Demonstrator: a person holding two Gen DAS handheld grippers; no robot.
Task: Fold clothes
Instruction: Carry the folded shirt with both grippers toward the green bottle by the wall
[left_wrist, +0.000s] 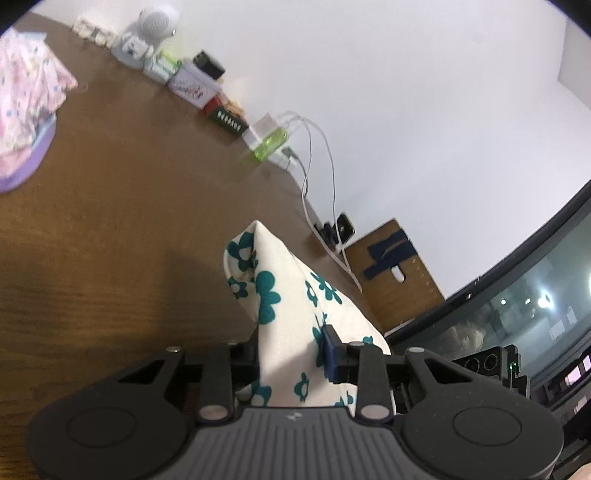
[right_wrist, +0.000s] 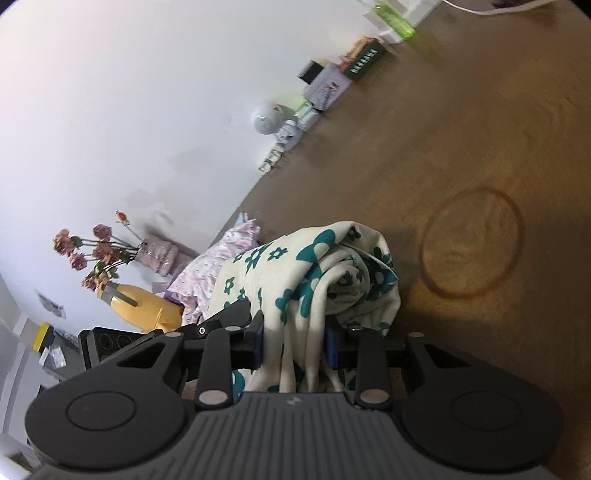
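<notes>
Item 1, floral garment (left_wrist: 295, 314): cream cloth printed with teal flowers. We hold it in both tools at once, lifted above the brown table (left_wrist: 110, 229).

Item 2, left gripper (left_wrist: 291, 356): pinching a peaked fold of the floral garment, cloth filling the gap between the fingers. In this view the cloth rises to a point just beyond the jaws, near the table's far edge.

Item 3, right gripper (right_wrist: 293, 345): clamped on a bunched, rolled mass of the same cloth, several layers hanging down between the fingers.

Item 4, pink garments (left_wrist: 26, 96): a pile of pale pink printed cloth with a lilac piece beneath, lying toward the table's left end, well apart from the held garment. Whether it is folded we cannot tell; it looks loosely heaped.

Item 5, far edge of the table: a row of small boxes (left_wrist: 192, 83), a white round-headed toy (left_wrist: 147, 29) and a green bottle (left_wrist: 271, 142) along the wall.

Progress, as we judge it: the floral garment is bunched and airborne, not lying flat or squared. The scene fits either spreading it out for folding or carrying a half-made fold; a neat fold is not yet shown.
</notes>
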